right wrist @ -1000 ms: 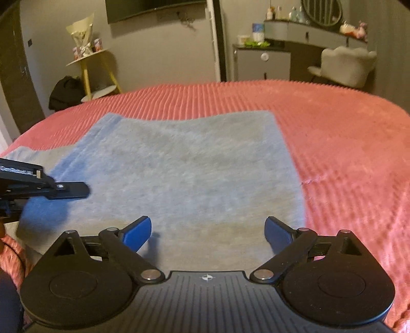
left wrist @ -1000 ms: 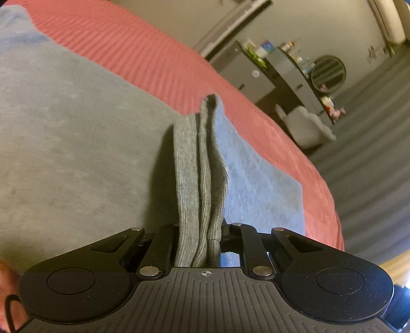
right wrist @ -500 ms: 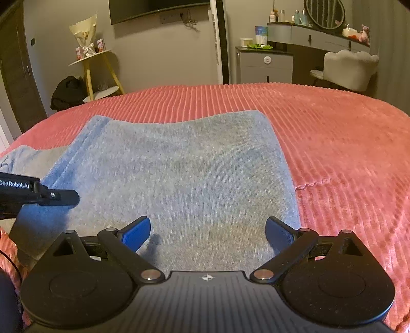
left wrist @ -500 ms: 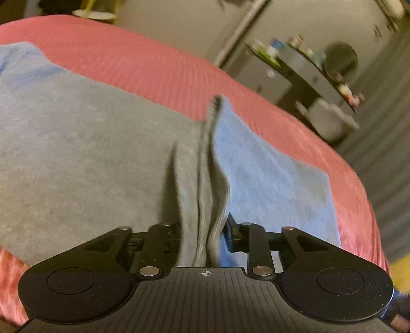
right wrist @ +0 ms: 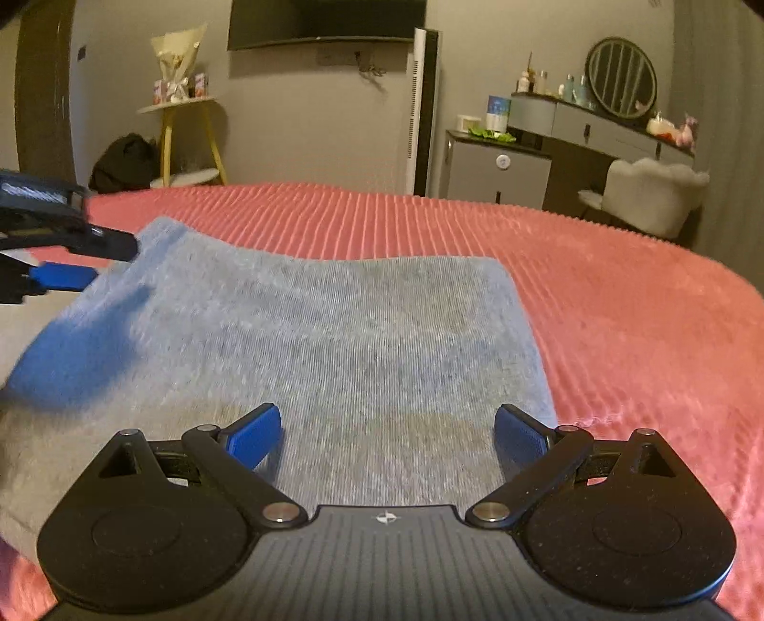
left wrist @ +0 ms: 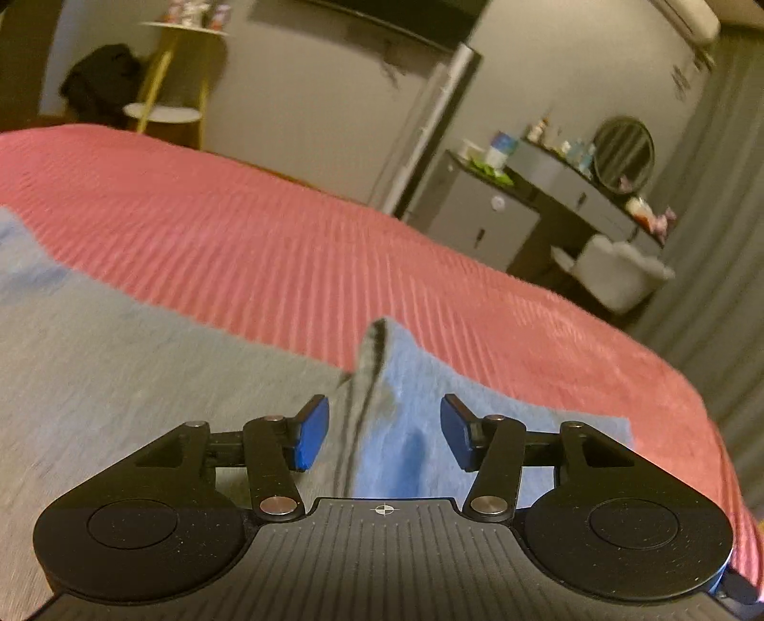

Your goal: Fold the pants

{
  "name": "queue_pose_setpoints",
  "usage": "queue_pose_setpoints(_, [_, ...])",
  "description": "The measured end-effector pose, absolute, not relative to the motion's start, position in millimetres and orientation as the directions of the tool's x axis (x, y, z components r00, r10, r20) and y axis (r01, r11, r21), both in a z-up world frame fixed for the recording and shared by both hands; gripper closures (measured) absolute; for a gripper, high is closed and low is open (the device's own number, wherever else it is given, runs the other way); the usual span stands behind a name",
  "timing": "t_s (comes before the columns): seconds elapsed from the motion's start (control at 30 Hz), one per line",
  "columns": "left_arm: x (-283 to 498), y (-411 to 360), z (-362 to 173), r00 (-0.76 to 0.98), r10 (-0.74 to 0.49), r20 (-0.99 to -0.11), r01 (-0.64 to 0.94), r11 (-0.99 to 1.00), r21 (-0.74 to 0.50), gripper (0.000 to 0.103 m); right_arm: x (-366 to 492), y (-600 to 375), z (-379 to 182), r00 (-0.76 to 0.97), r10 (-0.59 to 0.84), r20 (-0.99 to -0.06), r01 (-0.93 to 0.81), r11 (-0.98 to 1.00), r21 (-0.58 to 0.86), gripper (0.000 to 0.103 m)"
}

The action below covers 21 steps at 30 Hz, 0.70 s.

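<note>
Left claw (left wrist: 384,432) tilts downward, opening astride the pants (left wrist: 367,382) ridge.

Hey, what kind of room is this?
Most likely a bedroom: a bed with a ribbed pink bedspread, a vanity desk with a round mirror and bottles, plus a wall-mounted TV.

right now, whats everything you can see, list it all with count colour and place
pants: one, grey, folded flat on the bed, one edge ridged up
bedspread: one, red ribbed, under the pants
side table: one, yellow-legged, far left by the wall
black bag: one, beside that table
cabinet: one, grey, far wall
round mirror: one, dark-framed, on the dresser
chair: one, white, far right
left hand-held gripper: black, blue pads, jaws opening, fabric ridge between, pads clear
right hand-held gripper: black, blue pads, wide open over the pants
</note>
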State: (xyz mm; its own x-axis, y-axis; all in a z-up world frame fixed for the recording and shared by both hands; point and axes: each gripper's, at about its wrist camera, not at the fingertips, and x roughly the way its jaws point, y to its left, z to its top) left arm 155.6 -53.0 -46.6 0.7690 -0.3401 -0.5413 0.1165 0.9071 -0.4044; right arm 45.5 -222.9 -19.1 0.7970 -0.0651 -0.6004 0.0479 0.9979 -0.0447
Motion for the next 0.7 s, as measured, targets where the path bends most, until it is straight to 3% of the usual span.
queue_pose_setpoints(0.07, [170.1, -60.7, -51.9, 0.741, -0.365, -0.563, 0.146, 0.906, -0.396, 0.049, 46.6, -228.0, -18.9, 0.810, -0.030, -0.586, 0.040, 0.999, 0.004, 0.007])
queue_pose_setpoints(0.13, [183.9, -67.2, -57.1, 0.721, -0.352, -0.596, 0.140, 0.917, -0.373, 0.061, 49.6, -231.1, -20.3, 0.816, -0.004, -0.579, 0.033, 0.999, 0.038, 0.012])
queue_pose_setpoints(0.17, [188.0, -69.9, -58.4, 0.723, -0.332, -0.605, 0.137, 0.928, -0.346, 0.080, 51.7, -232.9, -22.1, 0.814, 0.009, -0.581, 0.027, 0.998, 0.053, 0.020])
queue_pose_setpoints(0.2, [190.4, -71.5, -57.5, 0.731, -0.317, -0.604, 0.140, 0.936, -0.321, 0.086, 53.7, -234.3, -24.7, 0.809, 0.012, -0.588, 0.028, 0.998, 0.059, 0.029])
queue_pose_setpoints(0.27, [181.7, -65.6, -51.2, 0.778, -0.333, -0.533, 0.169, 0.928, -0.332, 0.093, 55.9, -235.4, -29.2, 0.805, 0.004, -0.593, 0.036, 0.998, 0.055, 0.032])
queue_pose_setpoints(0.37, [158.8, -51.8, -44.0, 0.812, -0.340, -0.474, 0.202, 0.927, -0.317, 0.093, 53.9, -237.7, -29.8, 0.808, 0.013, -0.589, 0.041, 0.996, 0.079, 0.032])
queue_pose_setpoints(0.43, [149.8, -43.9, -45.7, 0.798, -0.343, -0.496, 0.194, 0.925, -0.327, 0.089, 52.1, -237.3, -29.3, 0.811, 0.027, -0.585, 0.033, 0.995, 0.092, 0.032])
queue_pose_setpoints(0.5, [150.4, -37.3, -51.2, 0.776, -0.288, -0.561, 0.114, 0.939, -0.324, 0.065, 51.5, -236.6, -29.7, 0.809, 0.030, -0.587, 0.031, 0.995, 0.094, 0.032])
queue_pose_setpoints(0.53, [148.8, -33.2, -53.8, 0.771, -0.275, -0.574, 0.088, 0.939, -0.332, 0.058, 51.9, -237.4, -29.7, 0.805, 0.033, -0.592, 0.032, 0.995, 0.099, 0.032])
queue_pose_setpoints(0.7, [150.3, -15.9, -63.0, 0.680, -0.433, -0.592, 0.091, 0.851, -0.517, 0.034, 49.5, -242.8, -27.2, 0.800, 0.054, -0.598, 0.042, 0.988, 0.145, 0.027])
